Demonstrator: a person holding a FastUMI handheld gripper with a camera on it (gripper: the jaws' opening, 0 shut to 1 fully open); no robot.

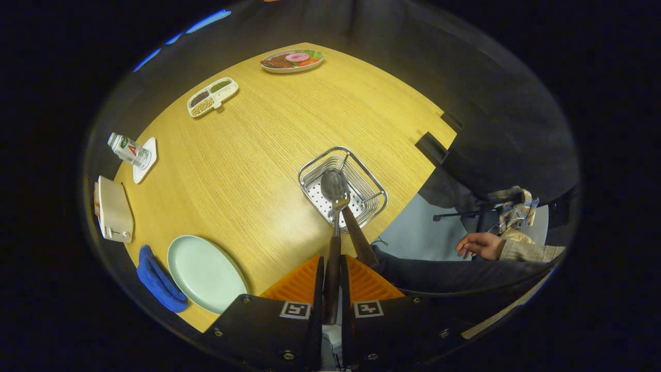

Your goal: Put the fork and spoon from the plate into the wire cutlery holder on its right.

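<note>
warm overhead light falls on my table (268, 150), brightest as a soft sheen near the wire holder (343, 186). the surroundings drop off into dimness. fisheye bending curves the table edges. my gripper (331, 281), clamped on a utensil handle, looks slightly soft up close.

Wood-grain table (268, 139), shiny wire holder (369, 181)
</note>
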